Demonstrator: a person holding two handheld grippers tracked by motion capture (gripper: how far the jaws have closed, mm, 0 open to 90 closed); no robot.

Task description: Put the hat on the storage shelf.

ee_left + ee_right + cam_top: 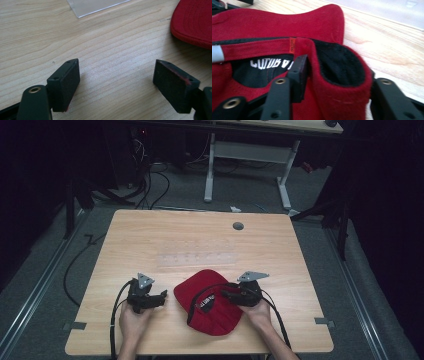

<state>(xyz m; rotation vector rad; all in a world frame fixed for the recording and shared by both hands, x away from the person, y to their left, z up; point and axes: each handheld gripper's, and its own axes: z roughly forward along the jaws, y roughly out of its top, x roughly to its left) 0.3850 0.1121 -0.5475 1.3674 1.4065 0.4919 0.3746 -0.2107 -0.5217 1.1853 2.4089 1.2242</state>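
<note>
Right gripper (231, 295), held in the right hand (257, 312) at 5 o'clock on the table: jaws clamped on a folded rim of the red cap (207, 301), one black jaw inside against the dark lining, the other outside the fold. In the right gripper view, red cap (287, 22) with white lettering on its inner label and a small orange tag at the seam.

Left gripper (161, 296), held in the left hand (134, 317) at 7 o'clock: jaws wide apart, nothing between them, bare wood beneath; cap brim just beside, at 3 o'clock of it, not touching.

Cap inside up near the front edge of the wooden table (150, 230). Clear plastic sheet (197, 257) at centre, 12 o'clock of the cap. Grey grommet (238, 226) toward the far edge.
</note>
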